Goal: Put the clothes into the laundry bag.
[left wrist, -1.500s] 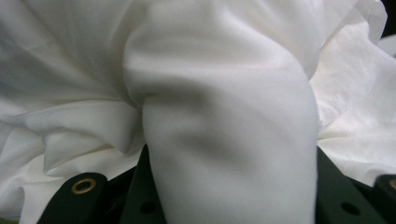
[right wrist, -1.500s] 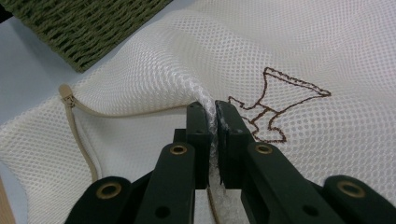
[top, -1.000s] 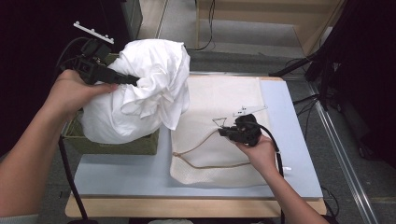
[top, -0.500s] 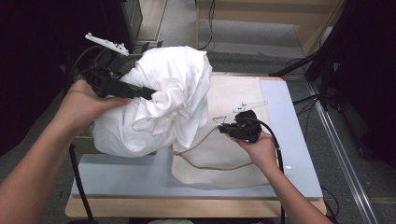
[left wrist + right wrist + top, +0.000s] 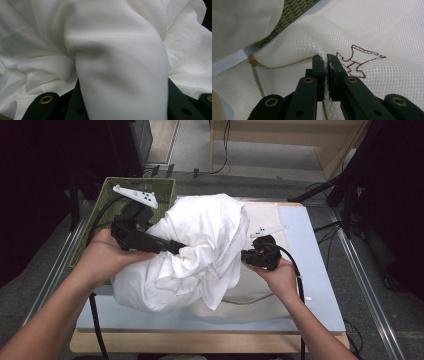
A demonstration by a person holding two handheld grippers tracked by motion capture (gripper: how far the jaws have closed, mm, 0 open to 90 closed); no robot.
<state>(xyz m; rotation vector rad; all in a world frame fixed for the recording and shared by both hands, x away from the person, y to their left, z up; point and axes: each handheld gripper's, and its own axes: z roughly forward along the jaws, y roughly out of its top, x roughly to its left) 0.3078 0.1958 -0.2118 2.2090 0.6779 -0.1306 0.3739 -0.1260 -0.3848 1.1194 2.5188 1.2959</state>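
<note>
- The left gripper (image 5: 172, 246) is held level from the left of the scene, and its black jaws are closed on a thick fold of the bulky white cloth garment (image 5: 200, 255); in the left gripper view the fold (image 5: 120, 82) is bunched between the two jaws.
- The white garment hangs in a large crumpled mass over the middle of the worktop (image 5: 320, 285). Its left part is just in front of the green woven basket (image 5: 150, 185), and its lower folds drape onto the cream mesh laundry bag (image 5: 260, 215).
- The mesh bag lies flat on the pale blue worktop, to the right of and under the garment. A beige drawstring cord (image 5: 257, 72) runs along its near edge, and a brown stitched outline figure (image 5: 359, 60) sits on its netting.
- The right gripper (image 5: 246, 256) is low at the right side of the garment. Its jaws are pinched shut on a raised ridge of the bag's netting (image 5: 325, 62), as the right gripper view shows.
- The basket stands at the far left corner of the worktop, with its weave visible beside the bag in the right gripper view (image 5: 294, 12).
</note>
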